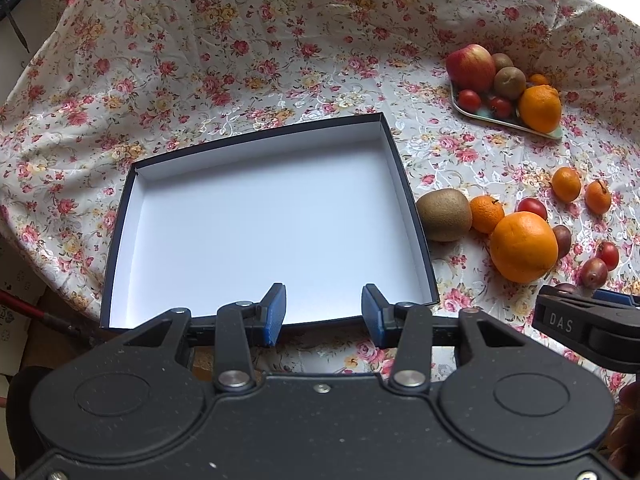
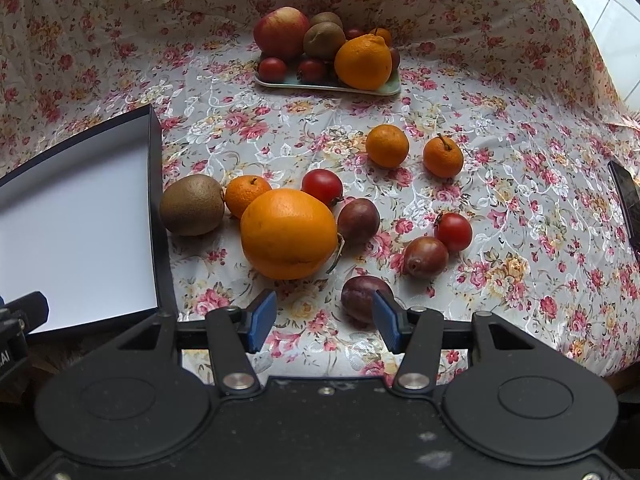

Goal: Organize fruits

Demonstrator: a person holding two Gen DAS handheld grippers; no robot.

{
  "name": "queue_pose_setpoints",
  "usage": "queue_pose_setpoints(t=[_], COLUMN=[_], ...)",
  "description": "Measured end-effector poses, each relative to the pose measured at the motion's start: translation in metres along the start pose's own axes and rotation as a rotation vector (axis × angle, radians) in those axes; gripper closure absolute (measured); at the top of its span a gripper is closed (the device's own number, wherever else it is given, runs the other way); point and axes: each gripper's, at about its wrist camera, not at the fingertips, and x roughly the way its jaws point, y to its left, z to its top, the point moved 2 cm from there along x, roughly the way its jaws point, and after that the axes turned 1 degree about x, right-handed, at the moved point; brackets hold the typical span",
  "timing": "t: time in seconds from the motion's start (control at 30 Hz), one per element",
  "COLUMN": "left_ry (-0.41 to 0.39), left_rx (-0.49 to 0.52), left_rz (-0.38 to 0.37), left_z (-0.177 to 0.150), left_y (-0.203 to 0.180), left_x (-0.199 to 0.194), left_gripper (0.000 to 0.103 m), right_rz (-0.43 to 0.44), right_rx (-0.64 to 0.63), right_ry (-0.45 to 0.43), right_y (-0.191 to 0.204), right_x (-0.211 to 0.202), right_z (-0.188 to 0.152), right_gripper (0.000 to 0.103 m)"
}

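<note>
- The white floor of the shallow box [image 1: 260, 220] is left bare; entry from above is unobstructed, with only low dark walls around it.
- The box's right wall is crowded by a kiwi [image 2: 193, 205] lying just beside it.
- Behind the kiwi, a mandarin [image 2: 246, 194] and a large orange [image 2: 289, 234] are packed touching, so no gap is offered there.
- A dark plum [image 2: 362, 298] is partly covered by the right gripper's [image 2: 325, 320] spread fingers.
- Open floral cloth [image 2: 280, 128] is found between the loose fruit and the far tray [image 2: 328, 87].
</note>
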Motion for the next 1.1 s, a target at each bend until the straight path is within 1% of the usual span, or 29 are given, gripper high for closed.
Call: queue_pose_setpoints(t=[1.1], left_ry=[0.009], left_rx=[0.013], left_rz=[-0.001], left_z=[-0.0027], left_y=[-0.0054], left_x=[0.0017], left_gripper=[0.051], right_rz=[-0.009], right_rx=[-0.019], right_ry=[0.034], right_y=[0.0006], right_x=[0.0056], right_z=[-0.0016], right_gripper=[0.049])
